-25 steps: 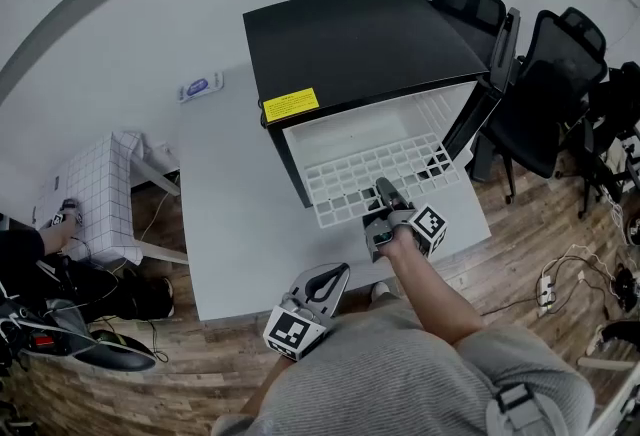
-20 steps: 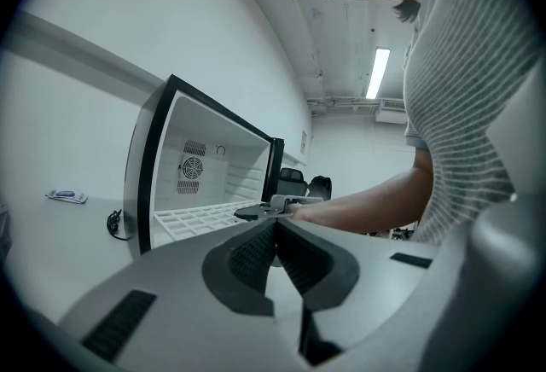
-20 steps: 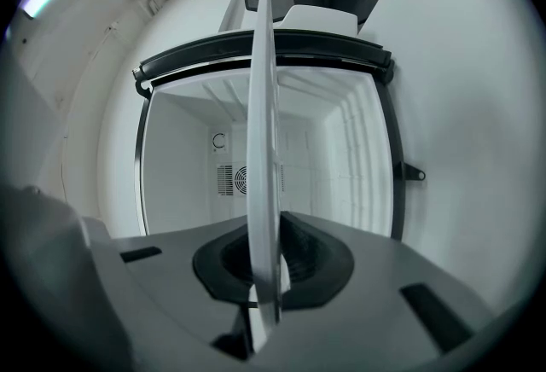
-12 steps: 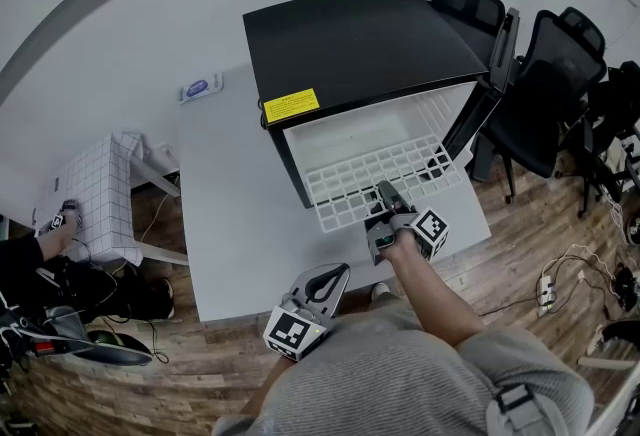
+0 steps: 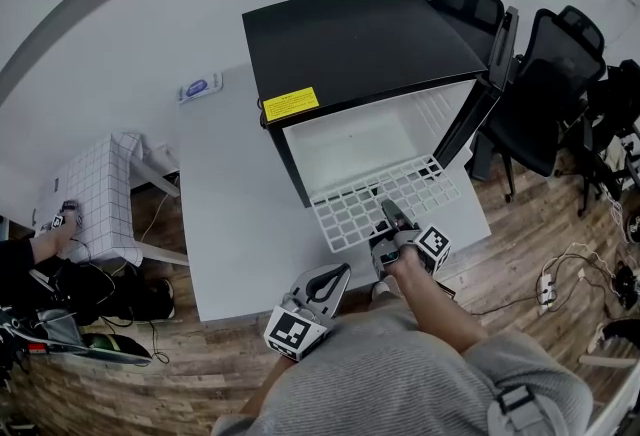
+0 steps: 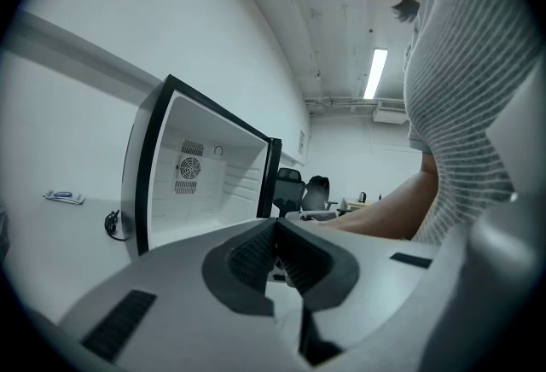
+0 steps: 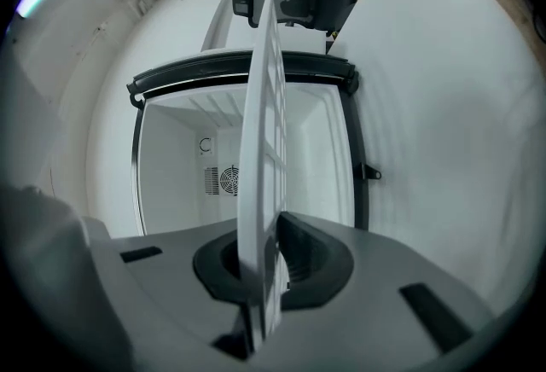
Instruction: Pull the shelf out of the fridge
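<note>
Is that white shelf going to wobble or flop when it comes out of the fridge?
Probably stiff: the white shelf looks flat though the right gripper pinches only its front edge. Likely light, since it is mostly open grid. It might tip once free of the fridge, being held at one edge.

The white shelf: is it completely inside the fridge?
No, the shelf sticks well out of the open fridge, clamped in the right tool.
</note>
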Motion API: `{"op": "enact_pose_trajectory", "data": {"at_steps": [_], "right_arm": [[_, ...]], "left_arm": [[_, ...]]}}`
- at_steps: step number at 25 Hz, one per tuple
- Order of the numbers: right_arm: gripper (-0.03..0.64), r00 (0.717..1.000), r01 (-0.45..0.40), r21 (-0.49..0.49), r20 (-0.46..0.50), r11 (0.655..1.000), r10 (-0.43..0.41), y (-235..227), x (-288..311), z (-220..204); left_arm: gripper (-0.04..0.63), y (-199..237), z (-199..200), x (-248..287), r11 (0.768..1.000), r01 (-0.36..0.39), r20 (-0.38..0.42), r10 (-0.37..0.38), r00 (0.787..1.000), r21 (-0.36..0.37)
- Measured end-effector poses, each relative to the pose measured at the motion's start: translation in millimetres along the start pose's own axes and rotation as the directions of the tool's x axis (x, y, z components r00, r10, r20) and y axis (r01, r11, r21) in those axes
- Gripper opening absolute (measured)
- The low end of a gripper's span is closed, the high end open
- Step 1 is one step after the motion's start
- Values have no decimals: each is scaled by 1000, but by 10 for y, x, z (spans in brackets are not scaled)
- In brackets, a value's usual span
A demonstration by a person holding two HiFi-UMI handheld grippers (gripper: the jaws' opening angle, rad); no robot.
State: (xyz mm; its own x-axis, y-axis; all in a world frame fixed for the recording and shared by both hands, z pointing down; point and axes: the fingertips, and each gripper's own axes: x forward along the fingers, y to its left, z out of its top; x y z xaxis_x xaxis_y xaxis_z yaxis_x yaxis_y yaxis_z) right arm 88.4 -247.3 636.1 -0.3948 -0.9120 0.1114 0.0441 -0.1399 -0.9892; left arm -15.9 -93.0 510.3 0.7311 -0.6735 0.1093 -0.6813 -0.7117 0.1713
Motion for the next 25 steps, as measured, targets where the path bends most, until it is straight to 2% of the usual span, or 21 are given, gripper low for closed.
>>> {"op": "enact_pose_trajectory", "data": {"at_steps": [9,15,20,25], "right_arm": [[25,1000,-12,-28,-17,1000,12,40,-76,-26],[25,998,-27,-86,-51,996,22,69,-96,-68],[25,993,-70,-217,-111,974,46,261,-51,-146],[25,981,-126,-368,-185,921,60,418,-33,-216]], "left_arm": [[11,-73,-6,11,1000,17,-3,-17,1000,1],[11,-91,-27,-11,1000,12,1,-12,1000,1],[11,-81,-13,1,1000,14,3,-14,1000,1],[11,-49,-6,-22,1000,14,7,-14,1000,4]]}}
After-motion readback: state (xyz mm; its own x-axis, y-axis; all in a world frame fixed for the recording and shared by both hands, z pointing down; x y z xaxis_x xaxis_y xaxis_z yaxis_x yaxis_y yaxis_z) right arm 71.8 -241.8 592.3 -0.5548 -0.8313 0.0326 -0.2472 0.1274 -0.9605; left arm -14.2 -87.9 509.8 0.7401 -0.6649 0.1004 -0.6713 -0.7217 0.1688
